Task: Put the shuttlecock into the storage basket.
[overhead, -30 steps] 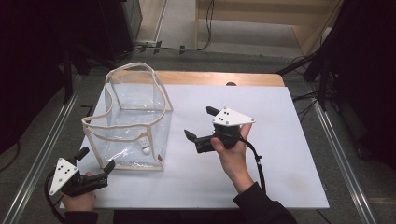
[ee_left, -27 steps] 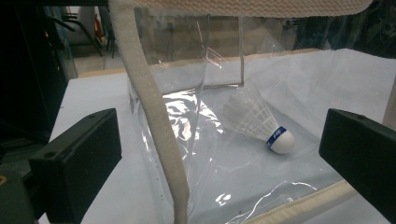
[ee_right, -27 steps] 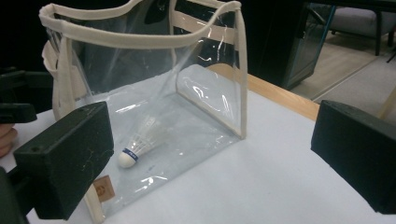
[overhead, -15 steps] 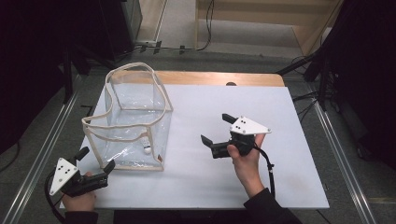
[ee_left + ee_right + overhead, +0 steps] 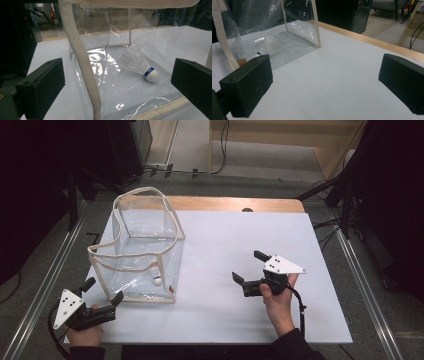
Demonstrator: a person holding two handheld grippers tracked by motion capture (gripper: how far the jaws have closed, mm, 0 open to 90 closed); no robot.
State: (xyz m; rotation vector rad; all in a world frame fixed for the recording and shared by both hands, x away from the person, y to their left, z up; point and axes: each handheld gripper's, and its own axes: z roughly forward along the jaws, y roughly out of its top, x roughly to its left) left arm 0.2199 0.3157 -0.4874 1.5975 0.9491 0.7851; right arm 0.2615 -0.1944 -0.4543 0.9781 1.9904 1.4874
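The right gripper [image 5: 249, 268] has been pulled back toward 4 o'clock on the white surface [image 5: 225, 245]. The clear bag [image 5: 142, 250] is stood at 9 o'clock, a shuttlecock [image 5: 140, 63] laid inside. The left gripper [image 5: 102, 290] is kept at 7 o'clock. Both grippers' fingers are spread wide and nothing is held.

High view looks down; both tool cameras closely share the bag [image 5: 142, 250].

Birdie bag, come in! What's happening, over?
Left gripper open beside clear bag. Right gripper open, empty, apart on the table. Shuttlecock lying inside the bag.
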